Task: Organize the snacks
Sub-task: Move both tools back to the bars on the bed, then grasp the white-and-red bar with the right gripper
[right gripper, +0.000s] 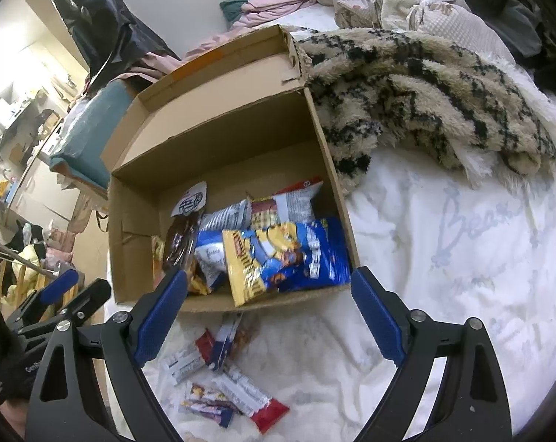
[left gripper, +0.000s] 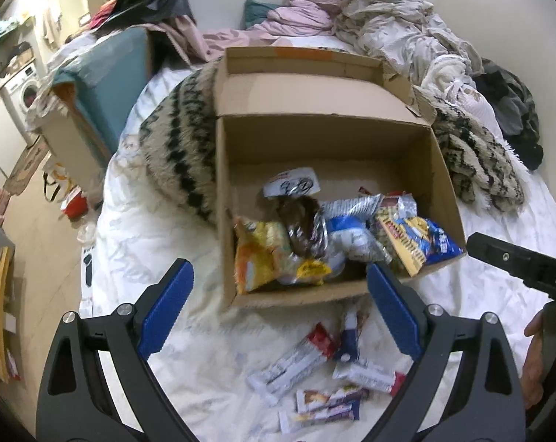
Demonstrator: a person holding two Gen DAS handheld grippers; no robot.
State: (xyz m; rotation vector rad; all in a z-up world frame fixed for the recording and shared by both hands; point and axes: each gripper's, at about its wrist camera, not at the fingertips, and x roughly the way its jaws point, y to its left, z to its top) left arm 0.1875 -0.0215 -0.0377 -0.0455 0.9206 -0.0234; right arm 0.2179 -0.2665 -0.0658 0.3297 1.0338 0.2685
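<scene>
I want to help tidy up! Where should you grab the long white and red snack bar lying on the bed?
Grip the long white and red snack bar across its narrow middle, coming straight down from above: it lies flat on the soft white bedcover.

I count one cardboard box point(left gripper: 326, 140) holding about six snack bags point(right gripper: 285, 254); in front of the box, roughly six snack bars point(left gripper: 296, 364)

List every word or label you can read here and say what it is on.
"Bear", pale script: white bedsheet.
"DA", cut off: the other tool's black body.
Snack bags in the cardboard box: print blurred.
Snack bars on the sheet: unreadable.
</scene>
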